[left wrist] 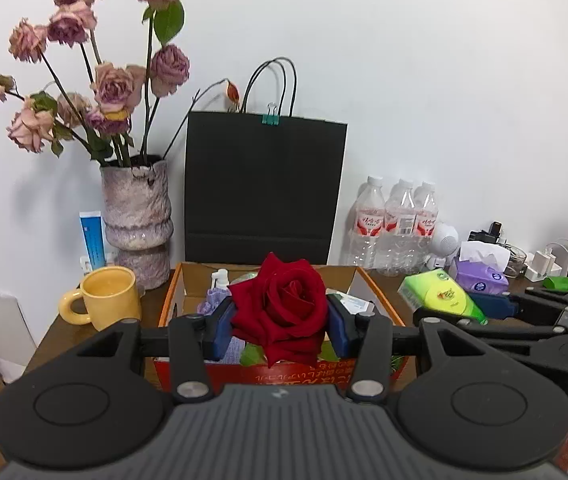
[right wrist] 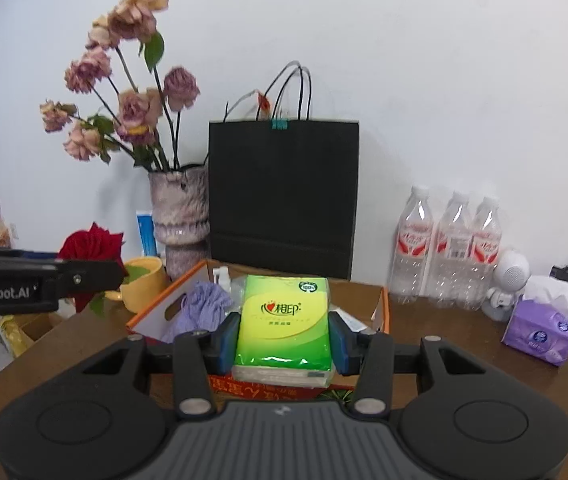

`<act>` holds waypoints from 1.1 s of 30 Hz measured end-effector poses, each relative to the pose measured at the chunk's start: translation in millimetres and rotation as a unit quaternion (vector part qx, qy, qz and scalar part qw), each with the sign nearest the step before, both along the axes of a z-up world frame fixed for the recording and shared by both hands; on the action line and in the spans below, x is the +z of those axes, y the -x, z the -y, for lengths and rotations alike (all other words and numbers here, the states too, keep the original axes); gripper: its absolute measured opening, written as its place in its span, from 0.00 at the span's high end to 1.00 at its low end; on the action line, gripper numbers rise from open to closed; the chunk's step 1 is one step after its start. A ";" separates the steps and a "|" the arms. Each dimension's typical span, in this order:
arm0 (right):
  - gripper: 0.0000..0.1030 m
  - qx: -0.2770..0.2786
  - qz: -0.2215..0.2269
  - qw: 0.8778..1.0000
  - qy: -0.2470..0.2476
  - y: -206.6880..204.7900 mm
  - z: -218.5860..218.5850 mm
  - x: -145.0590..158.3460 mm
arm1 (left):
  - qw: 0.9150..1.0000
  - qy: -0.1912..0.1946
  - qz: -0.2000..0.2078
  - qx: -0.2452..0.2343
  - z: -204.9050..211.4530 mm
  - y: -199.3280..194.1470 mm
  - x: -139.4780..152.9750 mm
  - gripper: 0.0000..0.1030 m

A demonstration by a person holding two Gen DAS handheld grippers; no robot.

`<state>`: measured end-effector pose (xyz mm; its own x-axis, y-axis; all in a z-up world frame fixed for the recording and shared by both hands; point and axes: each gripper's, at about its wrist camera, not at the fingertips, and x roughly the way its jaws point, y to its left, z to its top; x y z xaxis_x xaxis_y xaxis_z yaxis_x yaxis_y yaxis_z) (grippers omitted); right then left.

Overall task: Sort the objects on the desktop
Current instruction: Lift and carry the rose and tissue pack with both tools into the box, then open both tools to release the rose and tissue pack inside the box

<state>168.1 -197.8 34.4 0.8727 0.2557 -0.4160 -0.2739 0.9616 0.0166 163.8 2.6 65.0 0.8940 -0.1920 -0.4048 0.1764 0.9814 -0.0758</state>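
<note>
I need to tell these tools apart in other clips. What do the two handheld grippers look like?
Both look alike: the left gripper and right gripper have matte black linkage arms with silver pivot pins, blue pads on the fingers, round black discs either side, and a ribbed grey body. White "GenRobot.AI" lettering runs along the left one's side.

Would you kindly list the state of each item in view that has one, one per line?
left gripper: shut on red rose, held above the box
right gripper: shut on green tissue pack, held above the box
orange cardboard box: open, with items inside
yellow mug: upright
black paper bag: upright, clipped at top
water bottles: upright, capped
purple tissue pack: opened, tissue sticking out
</note>
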 end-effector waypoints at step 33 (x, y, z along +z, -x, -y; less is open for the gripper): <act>0.56 -0.020 -0.130 0.991 0.035 -184.7 -32.5 -92.0 | 0.990 -0.013 -0.132 0.044 -11.9 -174.5 -105.6 0.45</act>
